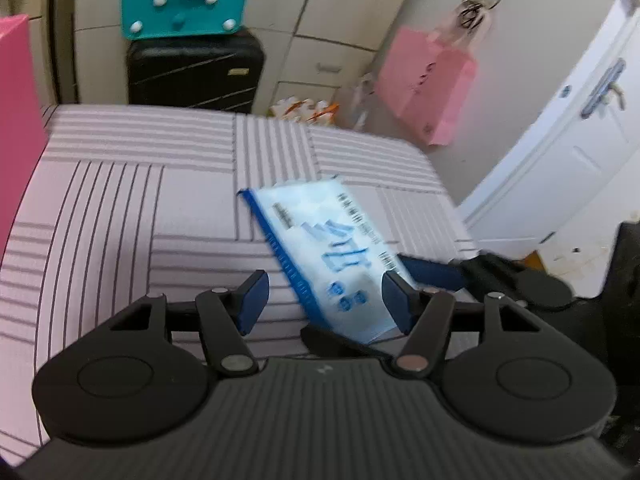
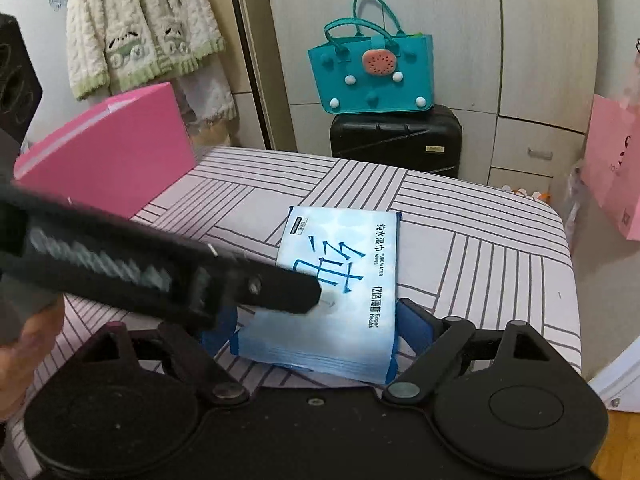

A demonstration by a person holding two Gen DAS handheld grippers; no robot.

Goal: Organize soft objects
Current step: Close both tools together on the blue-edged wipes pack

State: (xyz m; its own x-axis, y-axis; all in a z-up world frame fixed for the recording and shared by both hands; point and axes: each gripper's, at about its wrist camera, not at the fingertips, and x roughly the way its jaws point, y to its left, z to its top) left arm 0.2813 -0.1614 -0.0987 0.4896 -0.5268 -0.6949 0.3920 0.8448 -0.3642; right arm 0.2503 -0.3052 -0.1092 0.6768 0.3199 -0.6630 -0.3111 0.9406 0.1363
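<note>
A blue and white pack of wet wipes (image 2: 340, 264) lies flat on the striped bed cover (image 2: 480, 260). My right gripper (image 2: 316, 328) stands open astride the pack's near end, one blue pad beside each long edge; whether they touch it I cannot tell. My left gripper (image 1: 325, 302) is open too, and the pack (image 1: 316, 232) runs slantwise between its fingers, nearer the right one. In the right wrist view the left gripper's black finger (image 2: 280, 284) reaches across from the left and ends over the pack's top face. One right gripper pad (image 1: 432, 272) shows beside the pack.
A pink box (image 2: 112, 152) stands at the bed's left side. Beyond the far edge a teal felt bag (image 2: 372, 76) sits on a black suitcase (image 2: 396, 140). A cream knit garment (image 2: 140, 28) hangs at left, a pink paper bag (image 1: 428, 84) at right beside a white door (image 1: 560, 140).
</note>
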